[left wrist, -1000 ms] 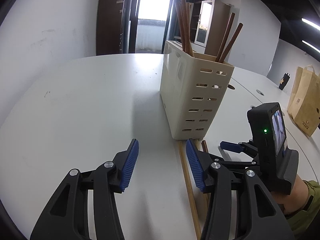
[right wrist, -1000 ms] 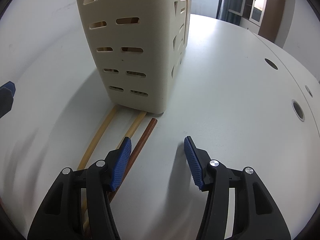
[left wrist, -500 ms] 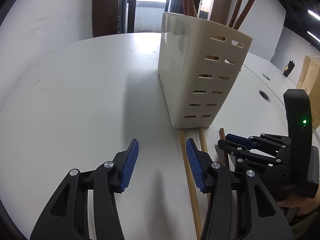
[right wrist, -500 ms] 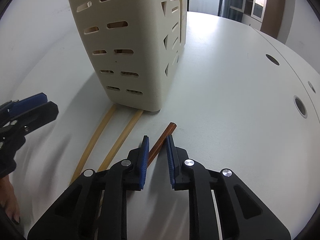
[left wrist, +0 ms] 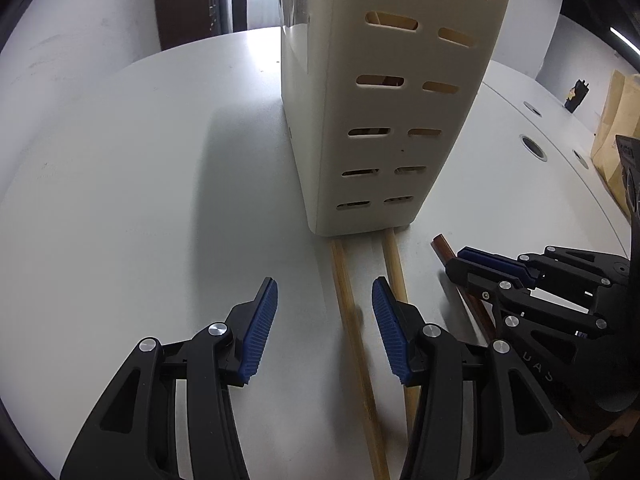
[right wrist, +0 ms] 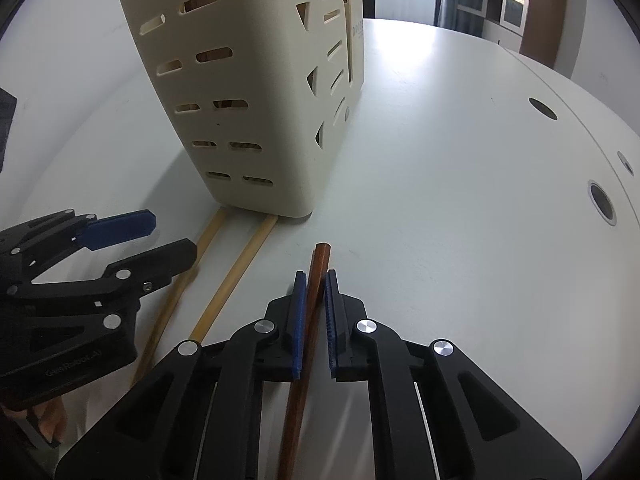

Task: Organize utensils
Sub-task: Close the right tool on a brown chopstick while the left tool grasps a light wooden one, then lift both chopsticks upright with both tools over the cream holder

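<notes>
— Since a second ago?
— Left view: the left gripper (left wrist: 324,328) has neared the cream holder (left wrist: 384,120), jaws wide astride a pale chopstick (left wrist: 352,320) on the table (left wrist: 140,200).
— Right view?
— The right gripper (right wrist: 312,316) has clamped the brown chopstick (right wrist: 316,276) before the holder (right wrist: 248,92).

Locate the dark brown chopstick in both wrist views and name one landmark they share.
Left wrist: dark brown chopstick at right, tip poking past the right gripper.
Right wrist: bottom centre, clamped between the blue pads.
Shared landmark: cream utensil holder, with two light chopsticks at its base.
</notes>
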Available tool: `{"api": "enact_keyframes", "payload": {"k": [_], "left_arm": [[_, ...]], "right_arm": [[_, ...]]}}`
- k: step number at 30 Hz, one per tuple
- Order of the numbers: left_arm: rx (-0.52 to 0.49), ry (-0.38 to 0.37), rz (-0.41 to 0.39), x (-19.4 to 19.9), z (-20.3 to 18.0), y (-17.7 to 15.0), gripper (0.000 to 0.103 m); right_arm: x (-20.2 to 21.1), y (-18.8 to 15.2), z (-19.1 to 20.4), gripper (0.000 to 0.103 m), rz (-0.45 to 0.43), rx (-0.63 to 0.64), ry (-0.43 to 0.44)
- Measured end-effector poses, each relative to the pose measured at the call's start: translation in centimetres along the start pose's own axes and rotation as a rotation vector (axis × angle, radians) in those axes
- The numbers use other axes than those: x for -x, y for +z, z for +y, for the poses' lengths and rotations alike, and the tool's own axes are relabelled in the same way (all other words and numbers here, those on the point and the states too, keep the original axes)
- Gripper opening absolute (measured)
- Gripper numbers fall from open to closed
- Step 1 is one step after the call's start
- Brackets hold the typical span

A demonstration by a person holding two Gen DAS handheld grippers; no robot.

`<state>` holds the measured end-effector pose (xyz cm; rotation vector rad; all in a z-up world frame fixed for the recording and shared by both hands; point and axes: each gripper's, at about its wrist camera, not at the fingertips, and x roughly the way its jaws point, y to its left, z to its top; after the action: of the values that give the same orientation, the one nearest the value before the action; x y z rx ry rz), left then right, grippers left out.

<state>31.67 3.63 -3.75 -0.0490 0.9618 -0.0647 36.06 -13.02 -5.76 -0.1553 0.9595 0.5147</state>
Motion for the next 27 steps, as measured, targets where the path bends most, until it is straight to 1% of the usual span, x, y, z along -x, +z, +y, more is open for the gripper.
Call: {"api": "enact_keyframes", "payload": {"k": [2, 4, 5, 8, 10, 11, 15, 19, 22, 27], "left_arm": [[-0.008, 0.006, 0.015, -0.4, -0.1, 0.0, 0.043], [-0.011, 0.007, 0.032, -0.9, -0.3, 0.0, 0.034], [-0.018, 0.015, 0.033, -1.1, -0.2, 0.1, 0.033], [-0.092, 0.067, 0.044, -1.3, -1.2, 0.0, 0.023], [-0.118, 0.069, 0.067, -1.4, -1.9, 0.2, 0.012], [-0.123, 0.072, 0.073, -1.4, -2.2, 0.3, 0.010], [-0.124, 0.087, 0.067, -1.6, -2.9, 0.8, 0.006], [-0.120, 0.093, 0.046, -1.2, -2.8, 1.0, 0.006], [-0.105, 0.088, -0.003, 0.3, -2.3, 1.4, 0.006], [-0.068, 0.054, -0.124, 4.7, -2.1, 2.1, 0.006]], "right_arm": [[0.0, -0.1, 0.0, 0.009, 0.000, 0.000, 0.001], [0.1, -0.1, 0.0, 0.009, 0.000, 0.000, 0.001], [0.1, -0.1, 0.0, 0.009, 0.001, 0.000, 0.001], [0.1, -0.1, -0.1, 0.009, -0.010, -0.001, -0.001], [0.3, -0.2, -0.1, 0.009, -0.015, -0.003, 0.001], [0.5, -0.3, -0.1, 0.009, -0.018, -0.004, 0.001], [1.1, -0.2, -0.3, 0.009, -0.037, -0.011, 0.006], [2.3, 0.0, -0.5, 0.009, -0.075, -0.019, 0.017], [3.6, 0.2, -0.5, 0.009, -0.117, -0.019, 0.022], [6.1, 0.6, -0.6, 0.009, -0.204, -0.021, 0.021]]}}
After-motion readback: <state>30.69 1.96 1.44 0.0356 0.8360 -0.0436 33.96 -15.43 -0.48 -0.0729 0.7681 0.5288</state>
